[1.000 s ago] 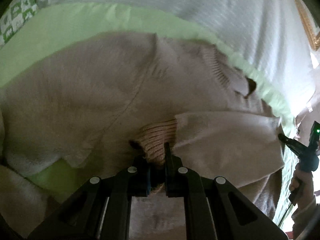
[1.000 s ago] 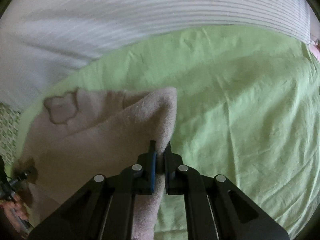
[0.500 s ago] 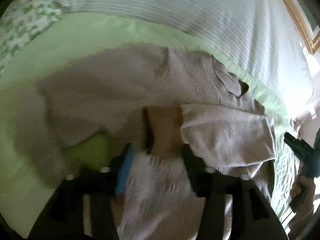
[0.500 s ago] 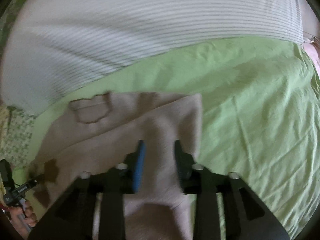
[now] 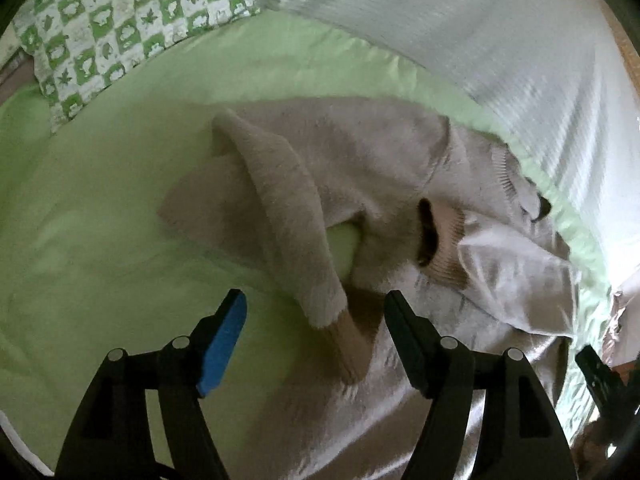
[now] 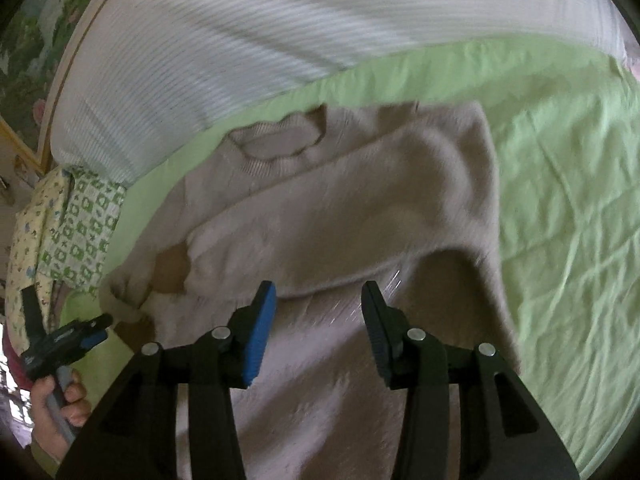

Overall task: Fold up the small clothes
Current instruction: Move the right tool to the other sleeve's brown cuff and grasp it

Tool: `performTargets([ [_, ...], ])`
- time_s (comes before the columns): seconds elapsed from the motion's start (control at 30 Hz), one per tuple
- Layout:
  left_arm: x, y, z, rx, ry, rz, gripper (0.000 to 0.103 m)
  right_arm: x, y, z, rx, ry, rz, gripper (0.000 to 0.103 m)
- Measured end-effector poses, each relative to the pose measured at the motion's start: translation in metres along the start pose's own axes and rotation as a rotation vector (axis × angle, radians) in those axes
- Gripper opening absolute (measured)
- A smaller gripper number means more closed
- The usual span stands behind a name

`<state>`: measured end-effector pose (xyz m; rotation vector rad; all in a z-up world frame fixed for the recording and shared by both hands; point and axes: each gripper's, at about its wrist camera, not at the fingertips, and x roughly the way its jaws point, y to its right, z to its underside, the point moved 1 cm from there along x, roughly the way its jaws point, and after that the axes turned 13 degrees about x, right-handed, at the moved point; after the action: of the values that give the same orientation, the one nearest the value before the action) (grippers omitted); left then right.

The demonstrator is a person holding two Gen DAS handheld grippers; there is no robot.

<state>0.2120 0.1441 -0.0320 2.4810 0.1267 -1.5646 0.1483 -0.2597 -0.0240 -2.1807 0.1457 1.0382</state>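
A small beige knitted sweater (image 5: 360,168) lies on the green sheet, both sleeves folded inward over its body. My left gripper (image 5: 314,312) hangs above the left sleeve (image 5: 288,216), whose ribbed cuff lies below the gap between the fingers; the jaws are opening and grip nothing. In the right wrist view the sweater (image 6: 360,208) shows its collar (image 6: 276,140) at the top. My right gripper (image 6: 318,300) is above the folded right sleeve, jaws opening, with no cloth between the pads. The left gripper (image 6: 90,332) also appears there, held in a hand.
The green bed sheet (image 5: 100,220) spreads to the left and, wrinkled, to the right (image 6: 568,200). A white striped quilt (image 6: 260,28) lies behind the sweater. A green-and-white patterned pillow (image 5: 120,28) sits at the far left. A hand (image 6: 56,400) is at the lower left.
Both grippers were shut on the sleeve cuffs a second ago. They let go, opened, and pulled back and up, leaving the sleeves lying folded across the sweater.
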Motion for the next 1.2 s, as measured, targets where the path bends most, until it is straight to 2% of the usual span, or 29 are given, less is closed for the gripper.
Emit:
performTargets([
  [0.07, 0.012, 0.0, -0.004, 0.009, -0.02, -0.005, 0.066, 0.002, -0.003, 0.004, 0.001, -0.01, 0.004, 0.046],
  [0.13, 0.026, -0.004, -0.007, 0.022, -0.046, 0.001, 0.018, -0.001, -0.003, 0.009, 0.006, -0.016, 0.0, 0.046],
  [0.17, 0.029, -0.006, -0.008, 0.025, -0.058, 0.02, 0.016, -0.002, -0.004, 0.011, 0.004, -0.015, 0.005, 0.046],
  [0.27, 0.017, 0.006, -0.014, 0.064, 0.004, 0.041, 0.01, -0.01, -0.001, 0.01, 0.005, 0.002, 0.01, 0.046],
  [0.37, -0.005, 0.036, -0.028, 0.136, 0.058, 0.111, 0.009, -0.019, 0.008, 0.007, 0.025, 0.031, 0.024, 0.046],
  [0.43, -0.022, 0.073, -0.041, 0.207, 0.097, 0.2, 0.006, -0.023, 0.016, 0.004, 0.048, 0.045, 0.029, 0.046],
  [0.57, -0.043, 0.15, -0.063, 0.327, 0.142, 0.33, 0.006, -0.031, 0.028, -0.001, 0.084, 0.072, 0.03, 0.046],
  [0.6, -0.044, 0.18, -0.069, 0.364, 0.142, 0.376, 0.007, -0.032, 0.03, -0.002, 0.089, 0.078, 0.031, 0.046],
  [0.67, -0.042, 0.219, -0.074, 0.421, 0.139, 0.407, 0.026, -0.035, 0.036, -0.005, 0.109, 0.09, 0.037, 0.046],
  [0.7, -0.033, 0.245, -0.073, 0.467, 0.117, 0.426, 0.047, -0.036, 0.039, -0.006, 0.12, 0.094, 0.041, 0.046],
  [0.73, -0.023, 0.26, -0.073, 0.491, 0.087, 0.436, 0.062, -0.037, 0.04, -0.007, 0.128, 0.094, 0.043, 0.046],
  [0.8, -0.003, 0.278, -0.065, 0.539, 0.028, 0.445, 0.063, -0.037, 0.047, -0.008, 0.153, 0.089, 0.046, 0.046],
  [0.87, 0.009, 0.279, -0.057, 0.565, -0.006, 0.425, 0.063, -0.038, 0.051, -0.008, 0.163, 0.086, 0.053, 0.046],
  [0.97, 0.016, 0.25, -0.041, 0.565, -0.02, 0.398, 0.063, -0.036, 0.057, -0.008, 0.164, 0.079, 0.054, 0.046],
  [1.07, 0.018, 0.205, -0.025, 0.535, -0.022, 0.336, 0.063, -0.028, 0.058, -0.008, 0.163, 0.06, 0.051, 0.046],
  [1.2, 0.024, 0.121, -0.009, 0.427, -0.03, 0.204, 0.064, -0.009, 0.046, -0.014, 0.139, 0.03, 0.031, 0.046],
])
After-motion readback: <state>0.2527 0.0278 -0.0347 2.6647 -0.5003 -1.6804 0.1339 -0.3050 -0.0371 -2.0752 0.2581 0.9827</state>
